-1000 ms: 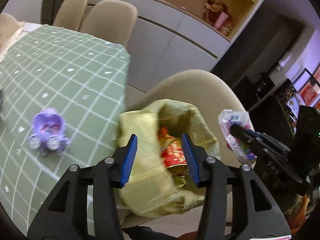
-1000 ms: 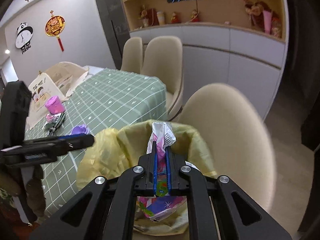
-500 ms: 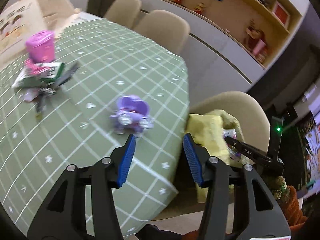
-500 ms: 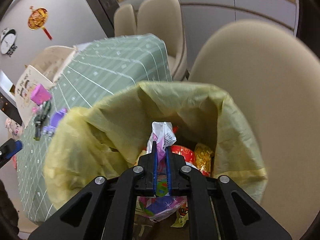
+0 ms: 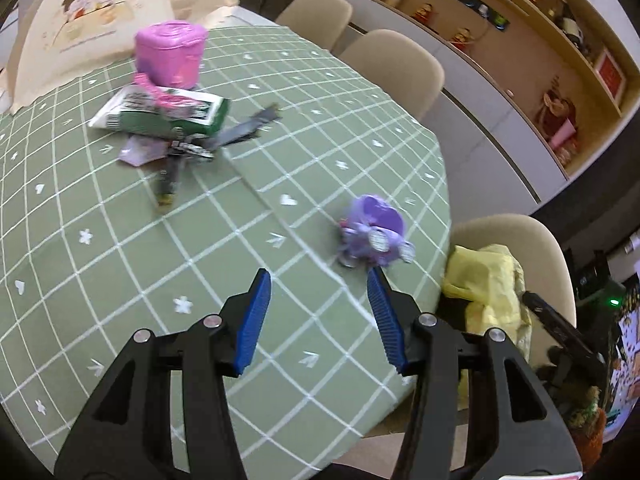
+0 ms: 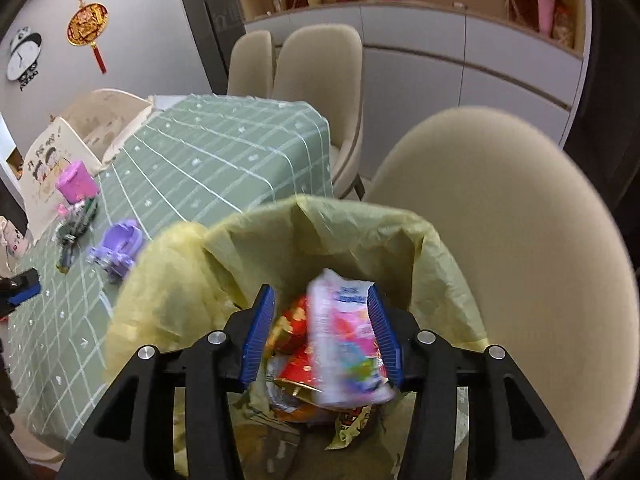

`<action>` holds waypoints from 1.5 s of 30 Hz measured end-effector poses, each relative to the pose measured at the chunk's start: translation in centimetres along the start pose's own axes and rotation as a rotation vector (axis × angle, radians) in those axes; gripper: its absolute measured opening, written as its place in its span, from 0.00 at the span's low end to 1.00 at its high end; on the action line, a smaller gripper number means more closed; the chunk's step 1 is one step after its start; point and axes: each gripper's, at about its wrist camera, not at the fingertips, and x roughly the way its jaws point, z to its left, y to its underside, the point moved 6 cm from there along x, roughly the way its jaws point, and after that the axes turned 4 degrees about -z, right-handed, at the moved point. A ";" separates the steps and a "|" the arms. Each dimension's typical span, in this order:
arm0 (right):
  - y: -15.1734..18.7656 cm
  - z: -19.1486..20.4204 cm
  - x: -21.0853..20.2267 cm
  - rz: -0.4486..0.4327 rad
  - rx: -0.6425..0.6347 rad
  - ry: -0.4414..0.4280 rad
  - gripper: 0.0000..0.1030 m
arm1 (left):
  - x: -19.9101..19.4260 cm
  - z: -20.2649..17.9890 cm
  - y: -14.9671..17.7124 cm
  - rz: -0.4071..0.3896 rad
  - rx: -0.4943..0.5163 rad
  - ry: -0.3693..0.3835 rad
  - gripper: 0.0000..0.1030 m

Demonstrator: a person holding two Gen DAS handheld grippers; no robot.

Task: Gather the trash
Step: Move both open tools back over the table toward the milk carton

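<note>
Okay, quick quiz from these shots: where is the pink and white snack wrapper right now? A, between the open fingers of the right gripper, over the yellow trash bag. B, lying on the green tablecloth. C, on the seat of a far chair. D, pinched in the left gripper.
A: the right gripper is open, and the snack wrapper sits blurred between its fingers above the yellow trash bag.

Desk [image 5: 120, 280]: draped in a green cloth with a white grid.
Chairs: beige; two [image 6: 320, 80] stand side by side at the far edge, a third [image 6: 500, 240] nearest the lens.
Tote bag [image 5: 92, 20]: cream canvas, cartoon print, at the desk's far end.
Wall: panda clock [image 6: 24, 56] beside a red-and-gold hanging ornament [image 6: 88, 28].
Shelving [image 5: 540, 48]: wooden, lined with figurines.
</note>
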 end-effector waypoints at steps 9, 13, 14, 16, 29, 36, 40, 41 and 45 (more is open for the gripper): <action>-3.8 6.0 -3.4 -0.136 -0.010 -0.093 0.45 | 0.0 6.7 -2.1 -0.027 -0.064 -0.041 0.46; -4.6 10.2 -3.2 -0.131 -0.043 -0.139 0.45 | 0.2 9.8 -3.6 -0.039 -0.069 -0.052 0.46; -4.6 11.0 -3.2 -0.128 -0.049 -0.146 0.45 | 0.1 10.5 -4.1 -0.048 -0.066 -0.049 0.46; -4.1 13.4 -2.6 -0.106 -0.072 -0.168 0.45 | 0.2 11.5 -5.2 -0.066 -0.039 -0.032 0.46; -1.6 22.9 0.2 -0.003 -0.160 -0.181 0.45 | 6.9 15.1 -12.2 -0.020 -0.364 0.049 0.46; -1.3 22.5 1.9 0.051 -0.158 -0.161 0.45 | 9.0 15.5 -12.9 0.026 -0.399 0.044 0.27; -2.1 24.3 3.3 0.068 -0.209 -0.212 0.45 | 6.5 15.7 -12.3 0.027 -0.359 0.070 0.16; -2.4 25.1 3.7 0.071 -0.224 -0.232 0.45 | 5.9 15.8 -11.9 0.033 -0.346 0.071 0.14; -3.8 30.4 6.0 0.095 -0.341 -0.352 0.45 | 2.9 17.2 -9.3 0.076 -0.263 0.023 0.14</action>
